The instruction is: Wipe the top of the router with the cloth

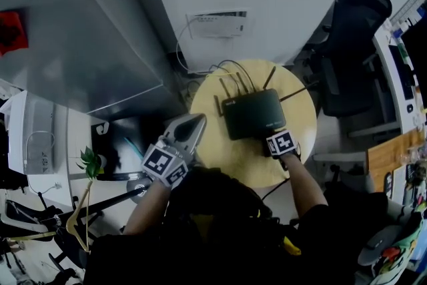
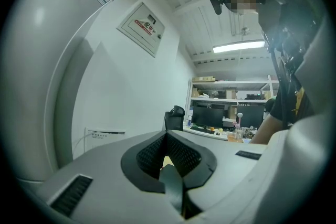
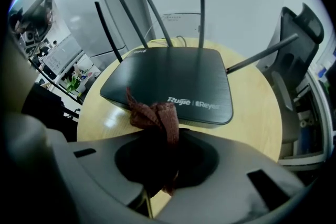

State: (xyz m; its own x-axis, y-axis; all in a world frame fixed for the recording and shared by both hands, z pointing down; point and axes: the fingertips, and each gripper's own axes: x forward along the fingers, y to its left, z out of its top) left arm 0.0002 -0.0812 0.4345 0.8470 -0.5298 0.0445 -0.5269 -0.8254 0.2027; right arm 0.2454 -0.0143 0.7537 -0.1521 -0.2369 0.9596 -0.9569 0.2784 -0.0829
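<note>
- We hold the right gripper [image 1: 275,141] at the near right corner of the router [image 1: 254,113], just over the part of the table [image 1: 227,155] nearest to us.
- Its fingers pinch the cloth [image 3: 155,115], a reddish-brown bunched rag.
- In the right gripper view the right gripper [image 3: 160,138] points at the router [image 3: 173,79], and the bunch of cloth pokes out of the fingers and touches the router's near edge, to the left of the white lettering on its front lip.
- The router is a flat black box lying about the middle of the round yellow table [image 3: 255,113], a little toward the far edge. Its thin antennas [image 3: 200,5] stand up along its far side, and one more slants out at its right side.
- Most of the router's top is bare, with the cloth only at the near edge.
- The left gripper [image 1: 199,119] hangs over the left edge of the table, beside the router and apart from it.
- In the left gripper view the left gripper [image 2: 167,137] has its fingers pressed together with nothing between them. It points across the room at a white wall and shelves.
- Dark cables [image 1: 230,67] run off the far edge of the table behind the router.
- A black office chair [image 1: 353,37] stands beyond the right edge of the table.
</note>
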